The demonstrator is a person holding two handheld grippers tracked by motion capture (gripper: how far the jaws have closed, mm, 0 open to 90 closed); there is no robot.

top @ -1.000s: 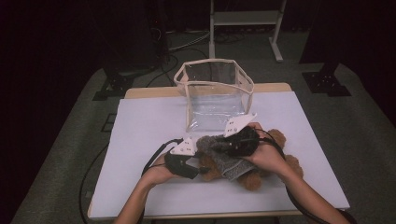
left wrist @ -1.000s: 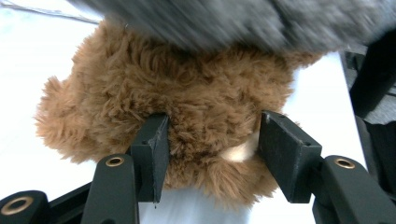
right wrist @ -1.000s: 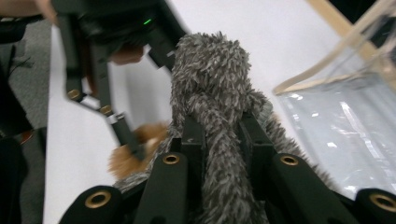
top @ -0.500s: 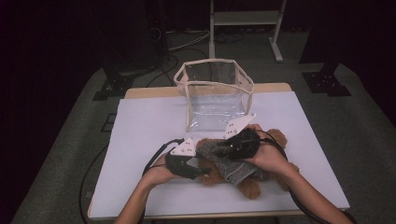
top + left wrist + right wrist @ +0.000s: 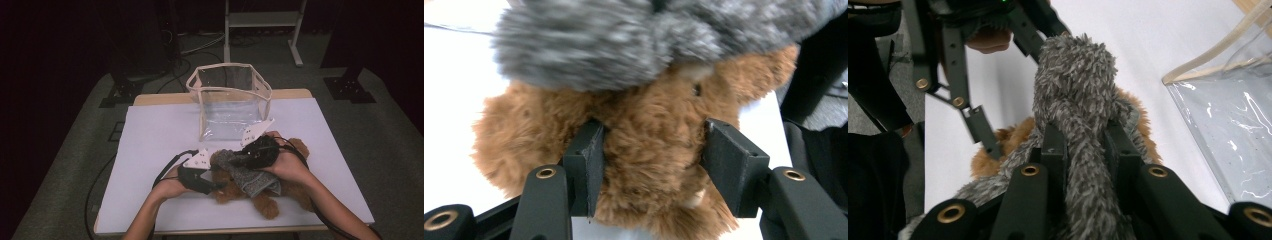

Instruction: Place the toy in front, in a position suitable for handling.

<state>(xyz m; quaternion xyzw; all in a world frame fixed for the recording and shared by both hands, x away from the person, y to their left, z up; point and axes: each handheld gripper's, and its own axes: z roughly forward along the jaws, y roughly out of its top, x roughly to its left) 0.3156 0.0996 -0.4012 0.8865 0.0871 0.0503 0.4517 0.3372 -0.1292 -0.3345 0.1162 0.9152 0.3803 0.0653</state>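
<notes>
no readable text, labels, brands, numbers or signs

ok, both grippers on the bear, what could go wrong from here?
1. Right gripper pinches just a fold of the grey fuzzy garment; it could slip out.
2. Left gripper squeezes only soft fur on the teddy bear; the bear might twist free.
3. The clear bag stands close; a jerk may topple it.

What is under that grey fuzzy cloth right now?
The brown teddy bear lies under the grey cloth; its head, clamped by the left tool, and its legs stick out. The right tool pinches the cloth. The bear's belly is covered, so nothing there can be checked.
</notes>
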